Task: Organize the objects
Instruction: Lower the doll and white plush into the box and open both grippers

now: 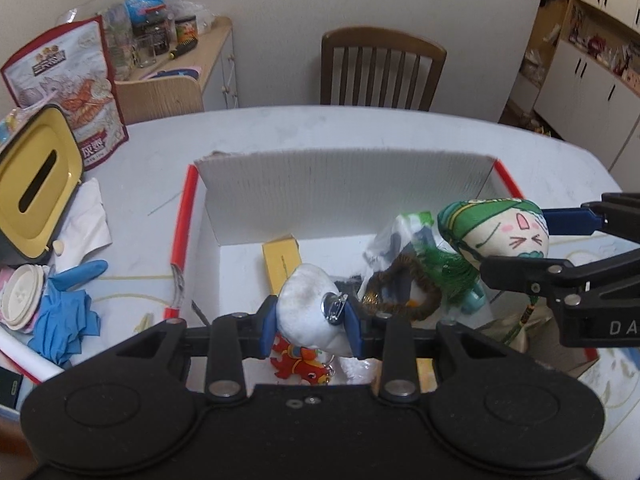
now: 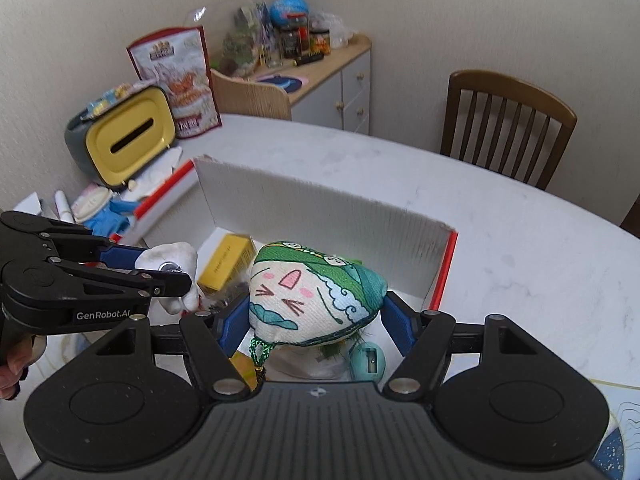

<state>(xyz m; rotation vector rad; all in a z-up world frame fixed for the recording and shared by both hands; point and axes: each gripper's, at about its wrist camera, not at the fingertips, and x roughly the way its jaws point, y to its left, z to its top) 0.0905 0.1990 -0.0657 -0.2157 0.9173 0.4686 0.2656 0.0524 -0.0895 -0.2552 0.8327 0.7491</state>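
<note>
Step in hand: both items held above the box (image 1: 344, 196) on the worktop (image 1: 360, 128).
Left gripper (image 1: 313, 322): jaws clamped on white plush (image 1: 308, 312).
Right gripper (image 2: 314, 322): jaws clamped on green pouch (image 2: 312, 292).
Next, likely: lower each into a free spot and release.
</note>
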